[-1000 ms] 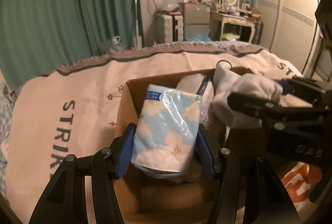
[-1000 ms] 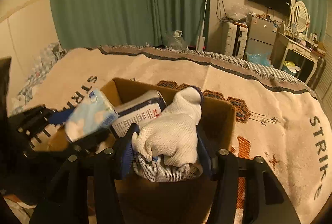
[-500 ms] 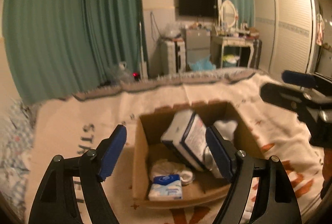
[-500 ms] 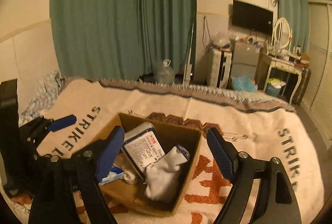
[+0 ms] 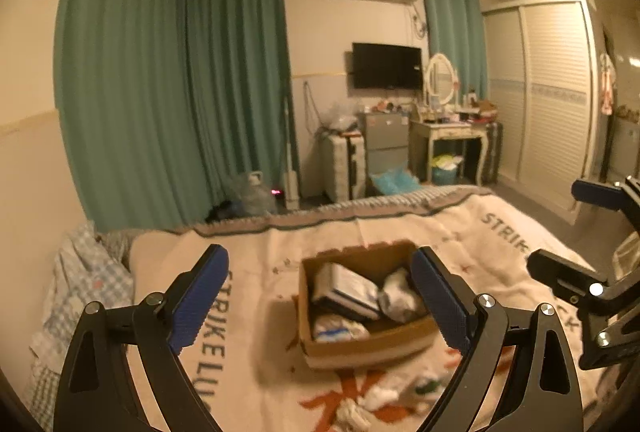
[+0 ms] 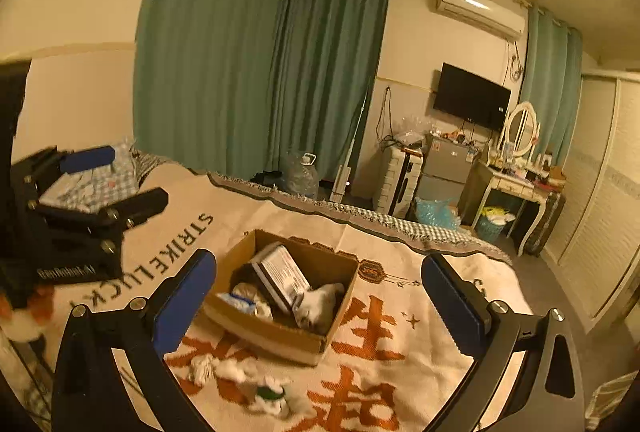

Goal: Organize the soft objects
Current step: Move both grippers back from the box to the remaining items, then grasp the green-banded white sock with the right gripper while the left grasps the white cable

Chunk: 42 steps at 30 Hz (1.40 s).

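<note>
Left gripper (image 5: 320, 296): fingers wide, just opened, empty.
Right gripper (image 6: 320, 302): fingers wide, just opened, empty.
Cardboard box (image 6: 276, 336): on bed blanket (image 6: 400, 372), holding tissue pack (image 5: 336, 328) and white glove (image 6: 320, 304).

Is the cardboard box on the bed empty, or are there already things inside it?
Not empty. The cardboard box holds a flat packet leaning tilted, a white glove and a small tissue pack. More white cloth pieces lie outside it on the blanket.

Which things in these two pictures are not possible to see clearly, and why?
- Small soft items on the blanket, both views: blurred, kind unclear.
- Cardboard box bottom, both views: hidden by the packs inside.
- Label on the pack, right wrist view: print too small.
- Left view: right gripper cut off by the edge.
</note>
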### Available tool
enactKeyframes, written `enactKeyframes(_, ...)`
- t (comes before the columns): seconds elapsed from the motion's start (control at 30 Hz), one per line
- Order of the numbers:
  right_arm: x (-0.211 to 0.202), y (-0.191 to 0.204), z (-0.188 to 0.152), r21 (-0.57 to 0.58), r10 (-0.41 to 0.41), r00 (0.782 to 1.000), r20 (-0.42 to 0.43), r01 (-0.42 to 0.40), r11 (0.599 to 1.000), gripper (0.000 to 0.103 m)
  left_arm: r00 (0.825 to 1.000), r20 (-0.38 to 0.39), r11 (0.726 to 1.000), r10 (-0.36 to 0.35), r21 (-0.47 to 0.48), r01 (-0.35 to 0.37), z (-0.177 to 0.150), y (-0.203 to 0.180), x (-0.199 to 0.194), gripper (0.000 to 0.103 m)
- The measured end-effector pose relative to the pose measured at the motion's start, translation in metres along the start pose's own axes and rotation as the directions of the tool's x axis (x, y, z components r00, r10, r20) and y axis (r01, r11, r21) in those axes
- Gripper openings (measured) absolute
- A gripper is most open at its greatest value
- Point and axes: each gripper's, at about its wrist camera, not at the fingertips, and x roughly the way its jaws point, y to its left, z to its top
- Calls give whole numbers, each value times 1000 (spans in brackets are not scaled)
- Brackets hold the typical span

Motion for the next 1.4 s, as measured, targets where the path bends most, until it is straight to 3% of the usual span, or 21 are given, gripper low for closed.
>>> enactKeyframes(0.27,2,19,-53,24,44,997,-69,-43,999,103,996,-92,999,-15,-42,12,-46,5,7,94)
enactKeyframes(0.43,42,28,-100,8,20,989,-150,-19,1000,103,987,-159,998,-2,-58,-7,-84,1,34,94)
enactKeyframes(0.6,85,34,-139,21,42,967,-251,-38,999,103,974,-227,996,-27,-88,7,-117,0,61,94)
enactKeyframes(0.8,126,45,-173,0,37,943,-332,-39,999,102,951,-309,996,31,-65,-53,-153,-2,96,94)
enactKeyframes(0.97,142,47,-181,31,76,941,-330,-70,997,90,913,-409,995,5,-86,-43,-179,3,118,94)
enactKeyframes(1.07,152,48,-183,46,107,928,-356,-96,994,82,896,-445,993,-7,-108,-46,-187,9,125,94)
enactKeyframes(1.2,170,54,-194,49,117,895,-431,-106,993,61,892,-453,992,-14,-119,-45,-191,11,127,93)
enactKeyframes(1.27,174,55,-198,53,119,883,-454,-107,993,57,889,-456,993,-25,-116,-31,-193,7,127,93)
enactKeyframes(1.3,176,54,-199,60,123,877,-465,-107,992,52,888,-459,993,-41,-118,-16,-196,6,128,93)
enactKeyframes(1.33,178,54,-201,67,127,872,-473,-108,992,39,885,-463,993,-55,-120,-1,-198,3,129,93)
enactKeyframes(1.4,178,53,-202,76,132,869,-477,-109,991,33,875,-478,992,-83,-119,29,-203,-3,130,93)
